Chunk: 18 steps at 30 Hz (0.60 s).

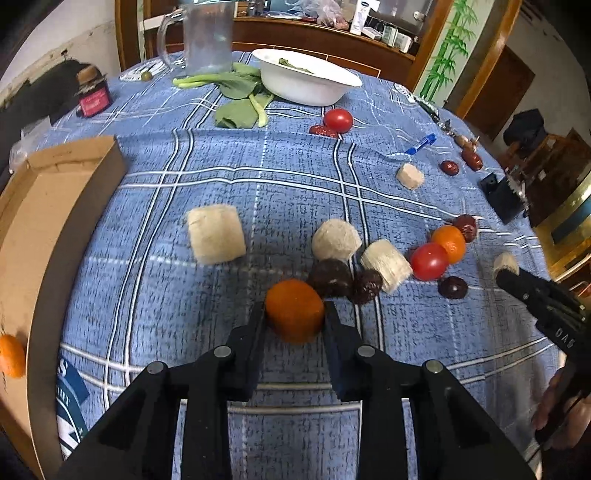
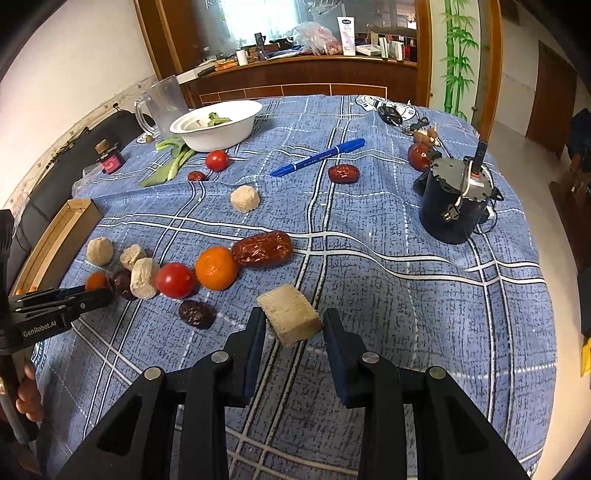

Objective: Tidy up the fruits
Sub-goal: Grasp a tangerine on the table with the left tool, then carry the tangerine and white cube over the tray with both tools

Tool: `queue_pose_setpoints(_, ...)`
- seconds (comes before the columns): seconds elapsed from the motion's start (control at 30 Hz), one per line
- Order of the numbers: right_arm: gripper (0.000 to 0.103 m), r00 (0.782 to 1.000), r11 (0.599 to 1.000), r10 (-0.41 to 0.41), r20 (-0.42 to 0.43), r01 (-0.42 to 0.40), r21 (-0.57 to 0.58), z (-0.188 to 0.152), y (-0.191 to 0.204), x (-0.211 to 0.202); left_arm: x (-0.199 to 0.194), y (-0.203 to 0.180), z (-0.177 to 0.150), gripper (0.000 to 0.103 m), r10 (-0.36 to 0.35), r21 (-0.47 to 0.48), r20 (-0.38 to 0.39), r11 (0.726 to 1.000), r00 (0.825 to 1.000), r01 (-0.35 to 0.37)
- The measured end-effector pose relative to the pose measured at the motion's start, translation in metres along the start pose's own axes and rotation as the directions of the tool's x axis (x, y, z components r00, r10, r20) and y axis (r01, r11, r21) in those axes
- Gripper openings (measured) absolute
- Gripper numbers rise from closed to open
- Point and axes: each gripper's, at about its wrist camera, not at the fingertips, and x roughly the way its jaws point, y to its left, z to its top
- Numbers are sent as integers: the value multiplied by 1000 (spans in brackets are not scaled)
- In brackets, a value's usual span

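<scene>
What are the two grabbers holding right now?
Left gripper: closed on the small orange.
Right gripper: closed on the beige block.

From my seat both feeds look evenly lit by soft indoor light, moderately bright, colours slightly cool. In the right wrist view the window [image 2: 258, 18] behind the counter is blown out to white, so much of the light comes from there. I see soft shadows only: a dark patch on the tablecloth [image 1: 184, 295] just beyond the left gripper [image 1: 294, 314], faint ones beside the fruit. The left wrist view is slightly smeared; weave and fruit edges look soft. The right wrist view is crisper. Both bend strongly at the edges, with black corners, and the gripper frames up close look soft
</scene>
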Motion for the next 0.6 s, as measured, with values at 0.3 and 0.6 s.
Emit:
queue_pose_setpoints(0.3,34,999,1000,9,36,-9,-19,-15,16,-31,-48,0,-36,28,36,27,37,999,999,-37)
queue_pose_setpoints(0.6,35,998,997,-22,57,27,-76,-33,47,-58,-87,9,-57,28,17,34,93,999,996,-21)
